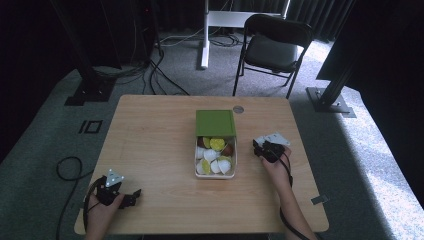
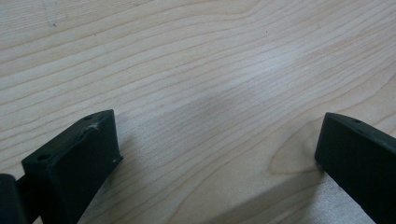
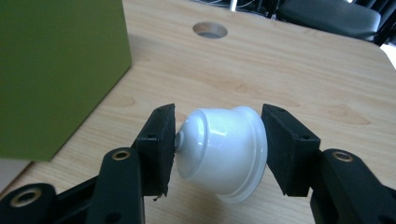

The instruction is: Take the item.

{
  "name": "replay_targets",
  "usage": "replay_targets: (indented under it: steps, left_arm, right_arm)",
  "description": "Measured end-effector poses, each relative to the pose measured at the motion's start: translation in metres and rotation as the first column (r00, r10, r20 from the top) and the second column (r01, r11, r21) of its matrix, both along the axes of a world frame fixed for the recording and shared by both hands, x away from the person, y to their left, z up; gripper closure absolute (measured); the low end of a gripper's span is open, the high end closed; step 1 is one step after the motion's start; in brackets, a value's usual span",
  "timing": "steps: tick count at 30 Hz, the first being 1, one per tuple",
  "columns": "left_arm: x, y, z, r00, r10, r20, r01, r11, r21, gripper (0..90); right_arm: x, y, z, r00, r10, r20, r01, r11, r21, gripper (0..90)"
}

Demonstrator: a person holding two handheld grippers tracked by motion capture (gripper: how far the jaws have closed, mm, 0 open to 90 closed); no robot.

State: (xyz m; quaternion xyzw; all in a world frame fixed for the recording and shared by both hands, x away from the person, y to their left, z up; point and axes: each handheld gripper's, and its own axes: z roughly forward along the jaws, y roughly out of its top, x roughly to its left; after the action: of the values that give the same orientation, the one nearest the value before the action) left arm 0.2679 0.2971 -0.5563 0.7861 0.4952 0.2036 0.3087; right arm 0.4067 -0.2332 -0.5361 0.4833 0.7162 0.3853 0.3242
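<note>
A black chair is standing on the grey carpet behind the light wooden table, where a white box with a green lid is sitting. The right gripper, just beside the box, is clamping a white capsule between its jaws. The left gripper is resting near the table's front edge with jaws standing wide apart.

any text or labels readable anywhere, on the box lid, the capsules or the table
None can be read.
Flat green lid of the white box: plain, no print.
Glossy white capsule shut in the right tongs: no marking.
Pale wooden table: bare grain.
</note>
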Motion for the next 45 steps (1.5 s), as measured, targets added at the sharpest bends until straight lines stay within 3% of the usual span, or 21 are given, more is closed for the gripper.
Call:
replay_targets:
  steps: [3,8,16,20,23,32,38,39,40,41,44,45]
  left_arm:
    - [0.000,0.000,0.000,1.0000,0.000,0.000,0.000,1.0000,0.000,0.7]
    - [0.000,0.000,0.000,1.0000,0.000,0.000,0.000,1.0000,0.000,0.7]
    - [0.000,0.000,0.000,1.0000,0.000,0.000,0.000,1.0000,0.000,0.7]
    - [0.000,0.000,0.000,1.0000,0.000,0.000,0.000,1.0000,0.000,0.7]
    - [0.000,0.000,0.000,1.0000,0.000,0.000,0.000,1.0000,0.000,0.7]
    - [0.000,0.000,0.000,1.0000,0.000,0.000,0.000,1.0000,0.000,0.7]
    - [0.000,0.000,0.000,1.0000,0.000,0.000,0.000,1.0000,0.000,0.7]
    - [0.000,0.000,0.000,1.0000,0.000,0.000,0.000,1.0000,0.000,0.7]
    - [0.000,0.000,0.000,1.0000,0.000,0.000,0.000,1.0000,0.000,0.7]
    - [0.000,0.000,0.000,1.0000,0.000,0.000,0.000,1.0000,0.000,0.7]
    - [0.000,0.000,0.000,1.0000,0.000,0.000,0.000,1.0000,0.000,0.7]
    - [0.000,0.000,0.000,1.0000,0.000,0.000,0.000,1.0000,0.000,0.7]
  right_arm:
    - [0.000,0.002,-0.005,1.0000,0.002,-0.002,-0.002,0.9994,-0.034,46.8]
    - [-0.002,0.001,-0.009,1.0000,0.001,0.003,-0.001,0.9990,-0.044,46.6]
    - [-0.010,0.005,-0.012,0.9989,0.047,0.000,-0.047,0.9971,-0.059,42.8]
    - [-0.013,0.005,-0.019,0.9965,0.079,-0.029,-0.081,0.9943,-0.069,40.8]
    - [-0.015,0.005,-0.019,0.9962,0.085,-0.019,-0.086,0.9943,-0.063,40.3]
    - [-0.033,0.000,-0.014,0.9904,0.135,-0.028,-0.136,0.9907,-0.011,24.6]
    - [-0.046,-0.007,-0.013,0.9756,0.211,-0.062,-0.209,0.9774,0.031,13.0]
    - [-0.048,-0.009,-0.013,0.9692,0.236,-0.070,-0.235,0.9717,0.017,13.1]
    - [-0.048,-0.009,-0.013,0.9692,0.236,-0.070,-0.235,0.9717,0.017,13.1]
    - [-0.053,-0.012,-0.013,0.9614,0.263,-0.081,-0.266,0.9638,-0.023,13.4]
    - [-0.059,-0.016,-0.014,0.9422,0.317,-0.109,-0.321,0.9470,-0.017,13.8]
    - [-0.059,-0.016,-0.014,0.9422,0.317,-0.109,-0.321,0.9470,-0.017,13.8]
